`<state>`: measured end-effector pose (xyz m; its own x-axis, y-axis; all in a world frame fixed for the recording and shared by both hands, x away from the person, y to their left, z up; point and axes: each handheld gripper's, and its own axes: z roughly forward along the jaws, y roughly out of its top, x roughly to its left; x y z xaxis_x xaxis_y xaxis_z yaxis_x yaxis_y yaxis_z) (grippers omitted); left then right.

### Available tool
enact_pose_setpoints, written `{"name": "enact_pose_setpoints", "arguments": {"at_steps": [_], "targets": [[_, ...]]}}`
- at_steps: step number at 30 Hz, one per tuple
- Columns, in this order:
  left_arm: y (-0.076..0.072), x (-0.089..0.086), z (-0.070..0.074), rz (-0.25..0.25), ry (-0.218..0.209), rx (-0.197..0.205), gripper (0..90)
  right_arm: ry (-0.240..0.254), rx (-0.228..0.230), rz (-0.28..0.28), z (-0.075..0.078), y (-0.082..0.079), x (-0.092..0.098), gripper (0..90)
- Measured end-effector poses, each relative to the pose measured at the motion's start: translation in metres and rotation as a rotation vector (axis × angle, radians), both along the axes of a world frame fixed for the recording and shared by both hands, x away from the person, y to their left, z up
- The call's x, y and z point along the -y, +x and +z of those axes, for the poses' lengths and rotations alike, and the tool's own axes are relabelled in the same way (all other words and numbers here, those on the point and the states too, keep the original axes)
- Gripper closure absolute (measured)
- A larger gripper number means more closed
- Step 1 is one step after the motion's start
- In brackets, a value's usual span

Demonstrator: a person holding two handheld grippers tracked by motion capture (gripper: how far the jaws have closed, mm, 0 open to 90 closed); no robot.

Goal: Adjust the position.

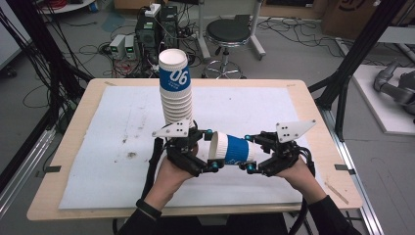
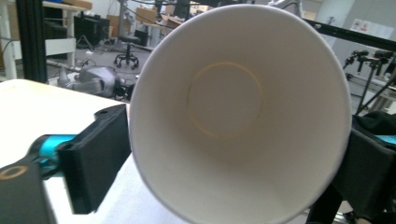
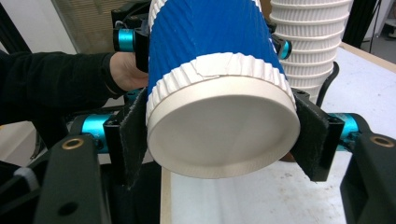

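Observation:
A blue-and-white ribbed paper cup (image 1: 235, 149) lies level in the air between my two grippers, above the front of the white mat. My right gripper (image 1: 248, 153) is shut on the cup's base end; in the right gripper view both pads (image 3: 133, 140) press the cup (image 3: 219, 70) just above its bottom. My left gripper (image 1: 213, 150) is at the mouth end. Its jaws stand open on either side of the rim, and the left gripper view looks straight into the cup (image 2: 233, 116). Just behind the left gripper, a tall stack of the same cups (image 1: 175, 93) stands upright.
A white mat (image 1: 122, 147) with a few dark stains covers most of the wooden table (image 1: 318, 122). The cup stack (image 3: 313, 42) is close beside the held cup. On the floor beyond the table are a stool (image 1: 227, 34), electronics boxes (image 1: 147, 29) and cables.

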<state>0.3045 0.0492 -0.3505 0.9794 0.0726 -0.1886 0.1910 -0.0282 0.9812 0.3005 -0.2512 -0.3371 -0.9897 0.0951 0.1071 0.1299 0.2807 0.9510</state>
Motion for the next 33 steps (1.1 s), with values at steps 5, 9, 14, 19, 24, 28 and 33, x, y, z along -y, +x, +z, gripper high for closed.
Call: {"name": "enact_pose_setpoints", "arguments": {"at_steps": [5,9,14,19,24,28,33], "targets": [[0.0,-0.002,0.0,0.009,0.008,0.005,18.9,0.003,0.001,-0.01,-0.002,0.001,0.0,30.2],[0.0,-0.002,0.004,0.009,0.05,0.006,20.6,-0.006,-0.008,-0.008,-0.006,0.002,-0.001,30.2],[0.002,-0.005,0.007,-0.001,0.097,-0.025,21.5,-0.052,0.012,-0.005,-0.008,0.001,-0.004,24.0],[0.002,-0.007,0.009,0.015,0.163,-0.014,21.6,-0.119,0.033,-0.025,-0.001,0.0,-0.003,21.0],[-0.001,-0.002,0.012,0.037,0.282,0.033,21.6,-0.216,0.074,-0.058,0.005,-0.003,-0.006,20.4],[-0.005,0.006,0.014,0.038,0.365,0.075,21.6,-0.296,0.098,-0.045,-0.001,-0.006,-0.017,20.3],[-0.006,0.009,0.014,0.031,0.381,0.085,21.6,-0.368,0.106,-0.031,-0.013,-0.007,-0.03,20.4]]}}
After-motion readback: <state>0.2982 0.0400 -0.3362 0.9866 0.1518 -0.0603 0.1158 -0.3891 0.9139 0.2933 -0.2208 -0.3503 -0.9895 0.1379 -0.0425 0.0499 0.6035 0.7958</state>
